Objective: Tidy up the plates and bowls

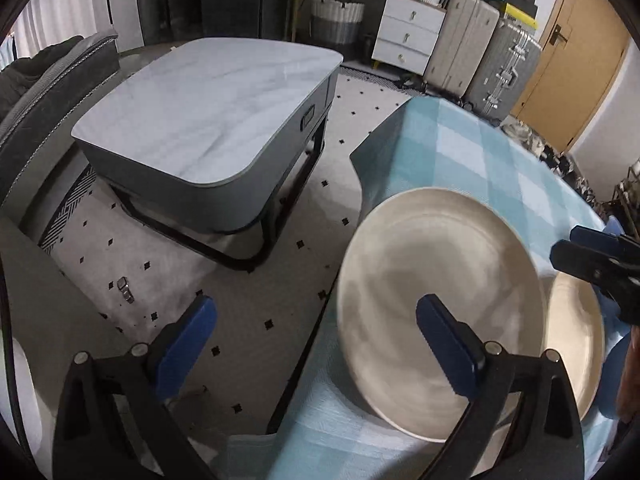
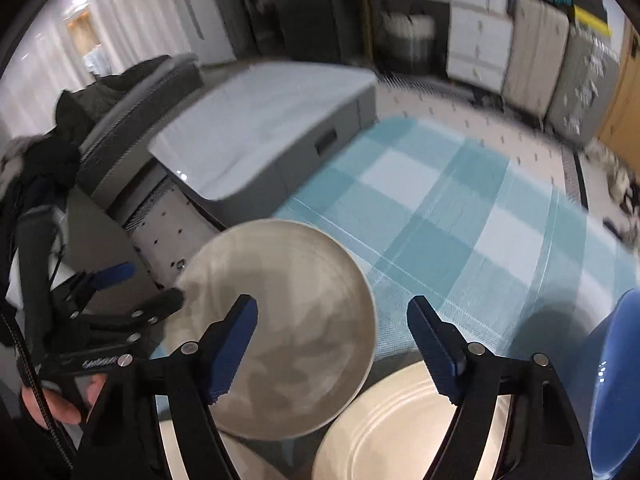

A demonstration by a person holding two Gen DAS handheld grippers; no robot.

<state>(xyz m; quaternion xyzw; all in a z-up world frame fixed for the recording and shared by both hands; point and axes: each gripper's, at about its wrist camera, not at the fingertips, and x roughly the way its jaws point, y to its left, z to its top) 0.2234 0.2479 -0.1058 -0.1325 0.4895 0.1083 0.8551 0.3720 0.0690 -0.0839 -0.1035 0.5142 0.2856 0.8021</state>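
Observation:
A large cream plate [image 1: 432, 280] lies near the left edge of the blue checked tablecloth [image 1: 472, 152]. My left gripper [image 1: 316, 340] is open over that edge: one finger above the plate, the other above the floor, with the rim between them untouched. A second cream plate [image 1: 576, 344] sits partly under the first on its right. In the right wrist view my right gripper [image 2: 332, 332] is open too, straddling the right rim of the large plate [image 2: 288, 312] above the second plate [image 2: 400, 424]. The left gripper [image 2: 140, 286] shows at the plate's far side.
A blue dish [image 2: 616, 380] stands at the right edge of the cloth. Beyond the table are a grey marble-top coffee table [image 1: 208, 120], a dark sofa [image 1: 48, 92], white drawers [image 1: 408, 32], suitcases [image 1: 480, 56] and a patterned rug [image 1: 248, 304].

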